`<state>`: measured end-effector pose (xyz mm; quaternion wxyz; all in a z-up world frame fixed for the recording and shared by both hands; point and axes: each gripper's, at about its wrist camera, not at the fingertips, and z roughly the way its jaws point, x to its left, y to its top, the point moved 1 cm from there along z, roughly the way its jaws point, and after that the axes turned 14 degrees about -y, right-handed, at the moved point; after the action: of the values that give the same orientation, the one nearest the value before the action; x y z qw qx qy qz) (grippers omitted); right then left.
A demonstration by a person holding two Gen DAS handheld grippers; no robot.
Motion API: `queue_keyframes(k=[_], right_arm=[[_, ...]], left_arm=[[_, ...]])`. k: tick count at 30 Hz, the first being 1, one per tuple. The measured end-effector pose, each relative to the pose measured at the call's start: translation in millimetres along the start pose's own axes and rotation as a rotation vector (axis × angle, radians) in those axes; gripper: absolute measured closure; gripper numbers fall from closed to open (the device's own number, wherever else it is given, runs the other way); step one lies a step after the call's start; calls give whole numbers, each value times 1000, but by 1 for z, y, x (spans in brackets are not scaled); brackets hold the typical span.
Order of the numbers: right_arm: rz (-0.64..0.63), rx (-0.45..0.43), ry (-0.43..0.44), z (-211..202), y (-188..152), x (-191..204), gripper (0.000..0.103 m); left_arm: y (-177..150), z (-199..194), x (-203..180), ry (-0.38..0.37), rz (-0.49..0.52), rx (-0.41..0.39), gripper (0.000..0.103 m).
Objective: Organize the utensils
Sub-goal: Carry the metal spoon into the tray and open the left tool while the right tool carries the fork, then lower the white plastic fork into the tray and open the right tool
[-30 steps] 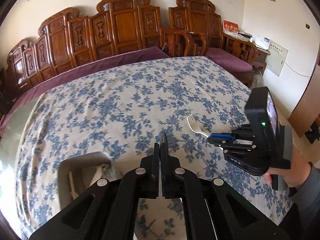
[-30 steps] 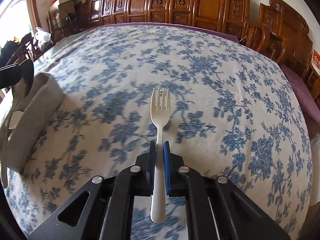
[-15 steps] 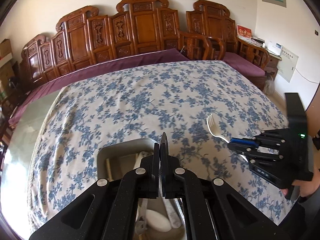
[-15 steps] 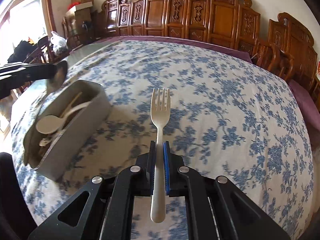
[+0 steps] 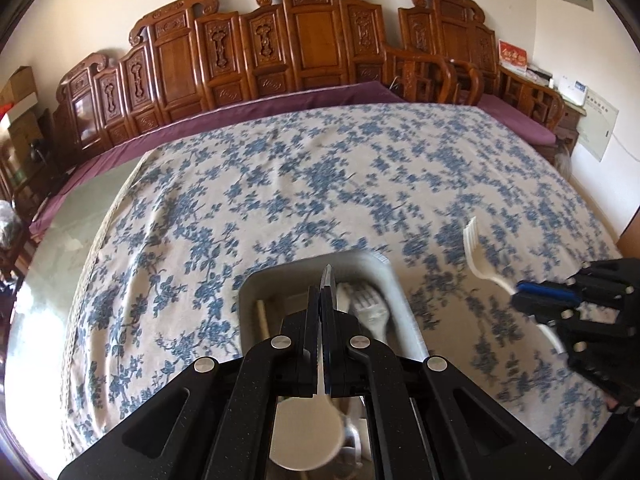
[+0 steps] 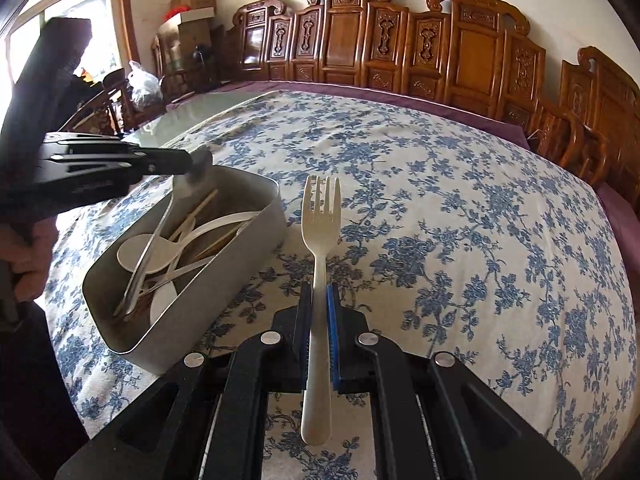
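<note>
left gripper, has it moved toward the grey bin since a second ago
Yes. The left gripper, shut on a metal spoon, now hangs over the grey bin's far end; a second ago the bin lay off to its lower left.

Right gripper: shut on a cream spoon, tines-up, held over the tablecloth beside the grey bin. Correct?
Not quite. The right gripper is shut on a cream fork, not a spoon; the right wrist view shows its tines pointing away. It does hang over the tablecloth beside the grey bin.
</note>
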<state>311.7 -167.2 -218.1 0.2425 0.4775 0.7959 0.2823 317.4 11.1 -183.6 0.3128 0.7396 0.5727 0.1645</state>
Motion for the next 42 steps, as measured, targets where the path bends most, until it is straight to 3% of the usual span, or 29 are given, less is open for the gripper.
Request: queue_keyframes(k=[7,24,27,30,42], right_arm=[[-7,9,7,6,-2,2,94],[2,-13,25,-5,1,12,94],[1,-15,31,-6,1,15,94],[-3,-19,36,-9,0,20,94],[4,-50,68,-27,6,37,94]], left_arm=[[-9,16,21,-1,-18,57,103],[-17,28,10,-16,-19,87,102],[-20,24,12,-20,-36,84,100],[-22,17,13,-21,-47,69,87],[-33,-29,21,-14,-96,-3,86]])
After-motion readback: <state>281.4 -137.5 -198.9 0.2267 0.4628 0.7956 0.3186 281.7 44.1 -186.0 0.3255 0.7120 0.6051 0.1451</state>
